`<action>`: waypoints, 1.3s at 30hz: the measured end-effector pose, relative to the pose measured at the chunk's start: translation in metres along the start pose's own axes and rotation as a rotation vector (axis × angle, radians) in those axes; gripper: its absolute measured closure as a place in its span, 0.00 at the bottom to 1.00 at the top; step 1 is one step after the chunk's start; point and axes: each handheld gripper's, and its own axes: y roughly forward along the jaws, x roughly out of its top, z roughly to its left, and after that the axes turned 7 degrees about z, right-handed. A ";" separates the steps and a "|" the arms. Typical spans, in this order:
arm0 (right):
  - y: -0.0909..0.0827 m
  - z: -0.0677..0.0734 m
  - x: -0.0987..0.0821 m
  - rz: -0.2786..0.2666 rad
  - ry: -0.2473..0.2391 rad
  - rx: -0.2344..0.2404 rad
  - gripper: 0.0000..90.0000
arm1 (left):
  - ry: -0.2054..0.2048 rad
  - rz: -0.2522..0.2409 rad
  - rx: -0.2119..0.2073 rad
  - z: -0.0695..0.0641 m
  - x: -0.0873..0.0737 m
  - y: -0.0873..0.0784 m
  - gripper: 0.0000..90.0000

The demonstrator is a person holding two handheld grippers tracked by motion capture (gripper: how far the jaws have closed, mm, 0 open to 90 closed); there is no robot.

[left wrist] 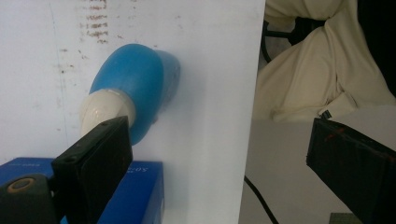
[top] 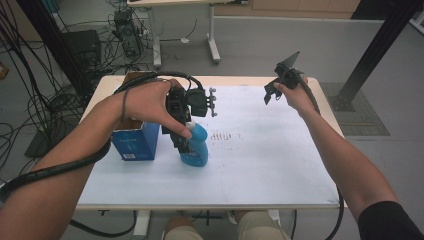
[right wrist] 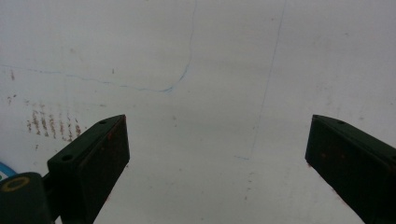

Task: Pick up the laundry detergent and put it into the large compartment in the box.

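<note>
A blue carton (top: 136, 142) stands at the left of the white counter (top: 270, 160). Its white print is too blurred to read. Just beside it, to the right, stands a blue bottle (top: 196, 147) with a white neck; no label text is legible. The left hand-held gripper (top: 183, 142) hangs over the bottle, jaws spread wide; one jaw sits at the neck, the other well clear, nothing clamped. The right hand-held gripper (top: 268, 95) is raised over the counter's far right, jaws released and empty.

Blue bottle (top: 196, 146) top hidden behind left tool (top: 181, 145) and hand. Blue box (left wrist: 135, 196) cut off at picture's bottom edge; label too blurry to read.
</note>
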 end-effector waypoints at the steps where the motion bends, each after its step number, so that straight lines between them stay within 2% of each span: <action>1: 0.000 0.000 0.000 0.000 0.000 0.000 0.07 | 0.001 0.000 -0.001 0.000 0.001 0.000 0.08; 20: -0.005 -0.004 -0.004 -0.009 0.004 0.012 0.07 | 0.009 0.003 0.006 -0.003 0.004 -0.004 0.08; 29: -0.004 -0.003 -0.004 -0.011 0.005 0.005 0.07 | 0.008 0.001 0.007 -0.003 0.003 -0.004 0.08; 32: -0.004 0.000 -0.004 -0.010 0.003 -0.015 0.08 | 0.006 0.005 0.009 -0.003 0.003 -0.004 0.09; 39: -0.004 0.001 -0.004 -0.011 0.002 -0.016 0.08 | 0.007 0.004 0.009 -0.003 0.003 -0.004 0.09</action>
